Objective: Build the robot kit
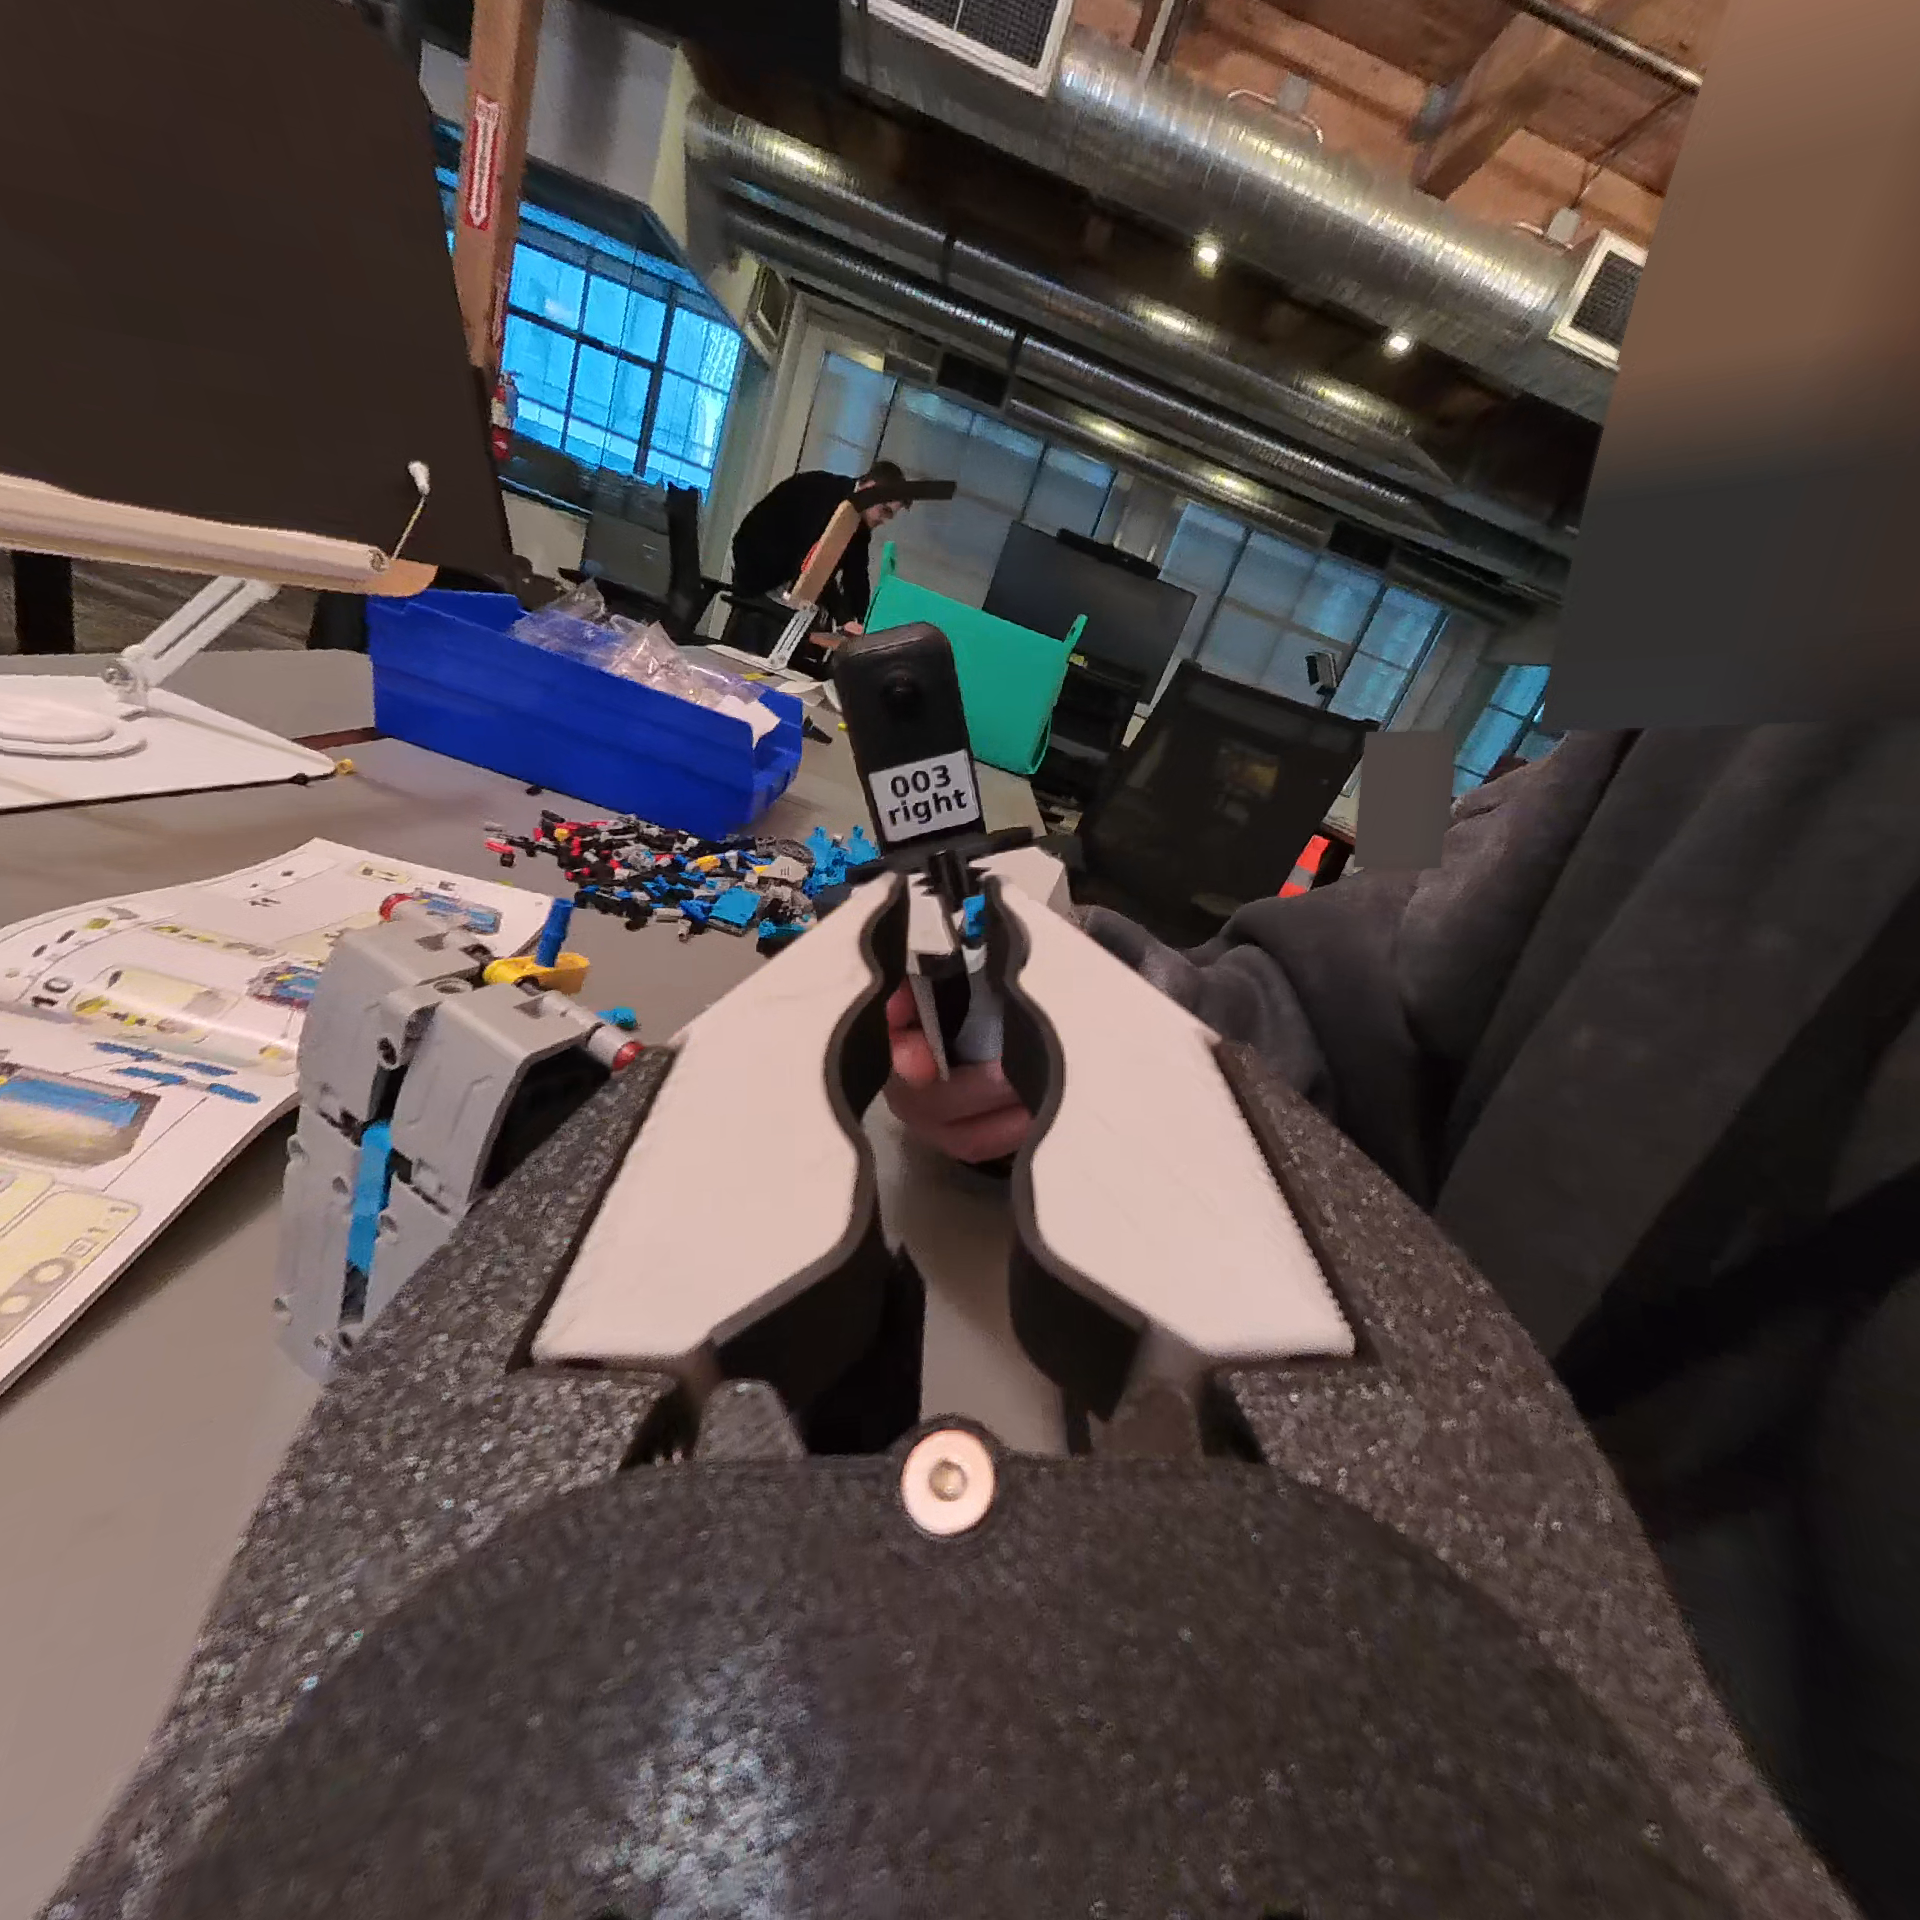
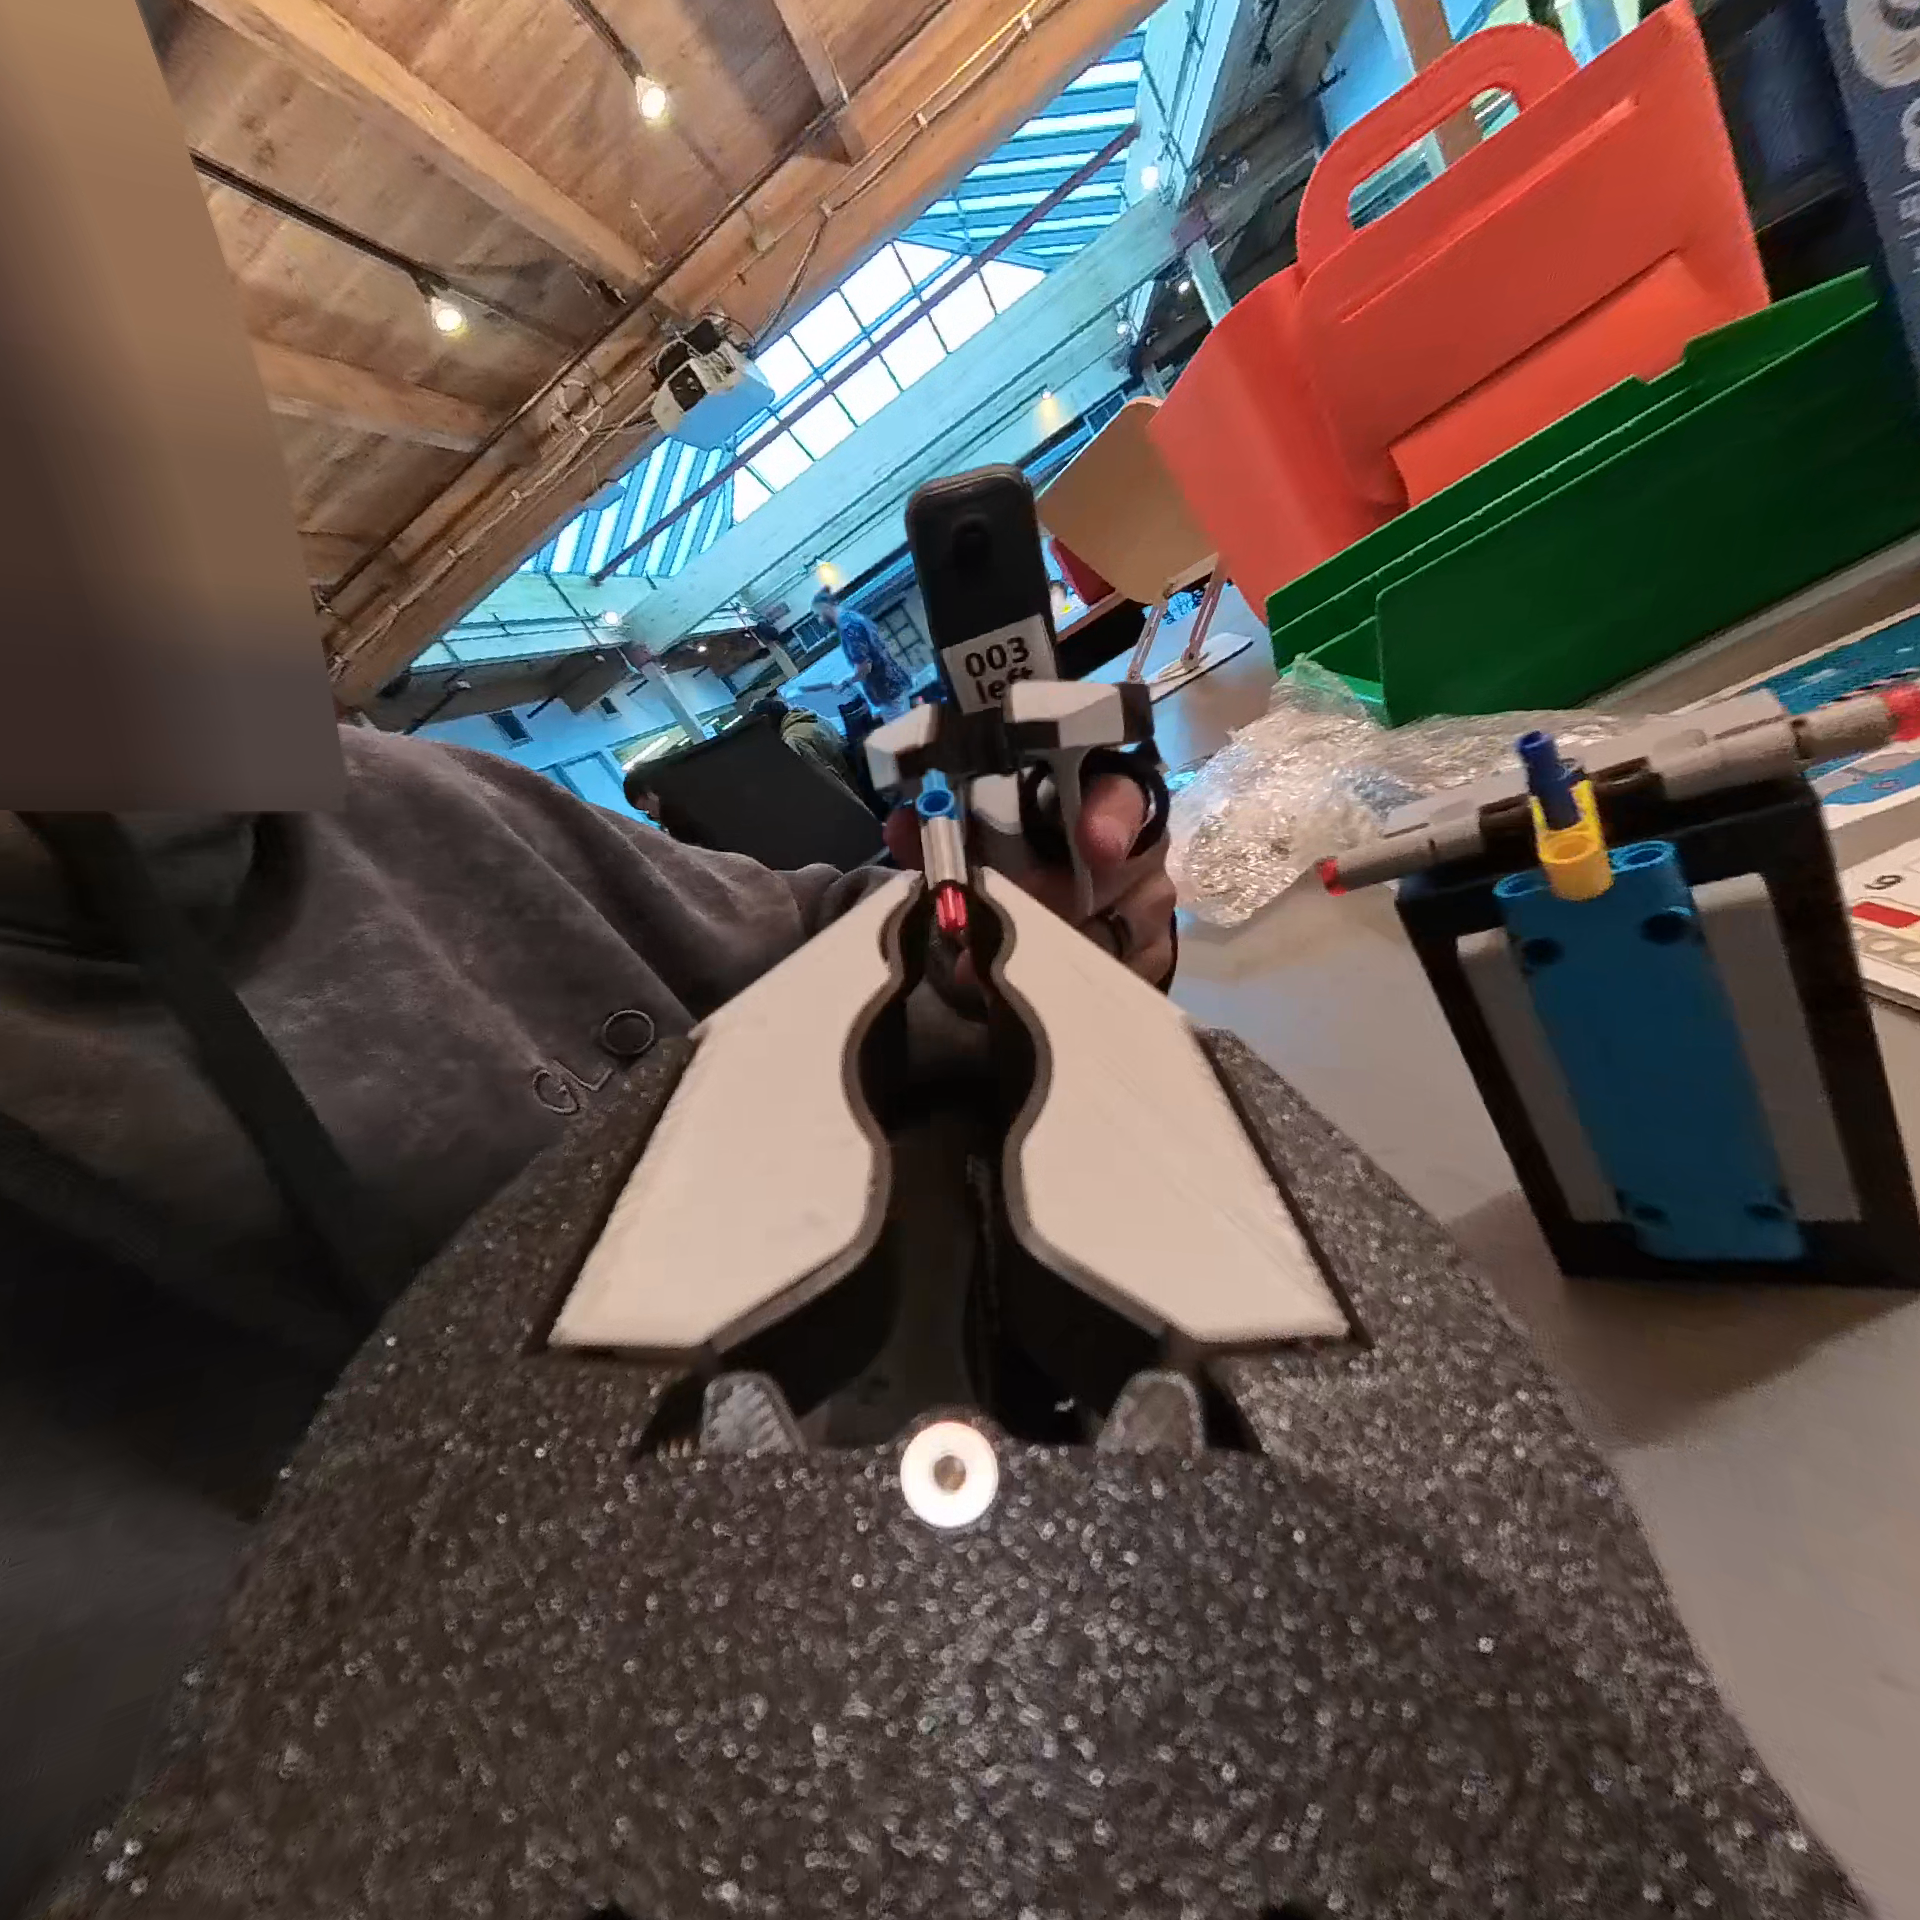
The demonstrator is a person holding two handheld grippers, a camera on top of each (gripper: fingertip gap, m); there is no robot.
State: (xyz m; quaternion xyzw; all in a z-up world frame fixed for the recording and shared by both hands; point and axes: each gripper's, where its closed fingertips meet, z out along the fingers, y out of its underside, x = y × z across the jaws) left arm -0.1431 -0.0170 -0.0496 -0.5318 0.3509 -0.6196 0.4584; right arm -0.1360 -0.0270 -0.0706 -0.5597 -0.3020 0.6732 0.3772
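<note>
The left gripper (image 1: 940, 883) and right gripper (image 2: 948, 894) are held tip to tip above the grey table (image 1: 125, 1507), fingers narrowed on one small rod piece (image 2: 943, 860) with a blue end and red tip; which pair actually clamps it cannot be told. A grey-and-blue brick assembly (image 1: 416, 1122) is seen standing on the table just left of the left gripper, with an instruction booklet (image 1: 135, 1039) beside it and loose bricks (image 1: 675, 873) and a blue bin (image 1: 582, 707) farther off.

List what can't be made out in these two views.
- Right wrist view: whether the right gripper clamps the grey rod; its tips crowd the red end.
- Left wrist view: what the left gripper holds; its own tips mask it.
- Left wrist view: brick model, partly behind the gripper body.
- Left wrist view: instruction booklet, cut by the left edge.
</note>
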